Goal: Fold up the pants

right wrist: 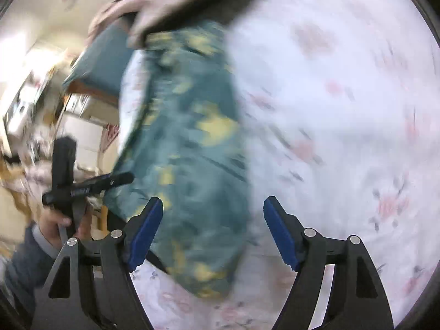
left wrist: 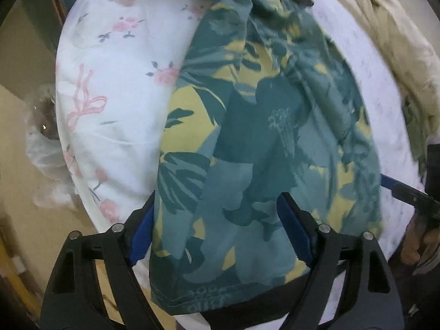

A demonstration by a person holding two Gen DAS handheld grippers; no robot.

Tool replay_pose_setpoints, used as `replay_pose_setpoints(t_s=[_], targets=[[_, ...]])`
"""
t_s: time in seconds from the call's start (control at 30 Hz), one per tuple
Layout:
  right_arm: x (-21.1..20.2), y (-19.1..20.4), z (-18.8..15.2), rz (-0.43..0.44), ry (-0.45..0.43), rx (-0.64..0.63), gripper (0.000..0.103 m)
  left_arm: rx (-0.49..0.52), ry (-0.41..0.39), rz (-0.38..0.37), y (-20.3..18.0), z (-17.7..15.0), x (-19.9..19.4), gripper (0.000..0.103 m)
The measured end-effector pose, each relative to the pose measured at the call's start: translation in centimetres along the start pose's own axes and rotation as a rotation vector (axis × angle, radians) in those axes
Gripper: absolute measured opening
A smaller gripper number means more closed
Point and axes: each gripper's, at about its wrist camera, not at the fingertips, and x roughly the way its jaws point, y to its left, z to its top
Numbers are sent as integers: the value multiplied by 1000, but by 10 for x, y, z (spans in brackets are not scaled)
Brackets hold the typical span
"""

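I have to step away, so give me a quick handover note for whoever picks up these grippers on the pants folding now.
Left gripper: open, fingers either side of the pants' hem end.
Right gripper: open, holding nothing, above the pants' edge; that view is blurred.
Pants: lying as one long narrow strip on the floral sheet, so they look folded lengthwise.
Left: probably fold the strip end to end and smooth it.

a home bedroom: bed w/ floral sheet [left wrist: 115, 63], rumpled beige bedding [left wrist: 396, 44], household clutter behind.
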Motion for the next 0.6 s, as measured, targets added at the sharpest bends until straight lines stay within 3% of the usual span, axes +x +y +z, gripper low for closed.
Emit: replay_pose_setpoints(t_s=[0.07, 0.17, 0.23, 0.37, 0.47, 0.5, 0.53, 0.57, 0.6], targets=[[22, -14, -8, 33, 62, 57, 78, -18, 2, 4, -2, -1, -1, 60], [25, -10, -12, 99, 55, 29, 77, 12, 6, 14, -10, -2, -9, 47], [34, 0, -19, 156, 88, 13, 75, 36, 2, 17, -20, -4, -13, 47], [50, 10, -20, 143, 91, -31, 64, 80, 7, 46, -34, -3, -12, 47], [55, 3, -16, 164, 87, 4, 60, 23, 45, 43, -25, 1, 10, 47], [52, 1, -15, 166, 84, 6, 53, 17, 40, 38, -25, 2, 12, 47], [51, -1, -13, 155, 83, 3, 46, 22, 31, 43, -27, 4, 12, 40], [47, -1, -14, 134, 83, -10, 16, 39, 26, 62, -32, 5, 11, 13], [48, -2, -14, 140, 97, -19, 6, 60, 30, 62, -37, 6, 10, 3]])
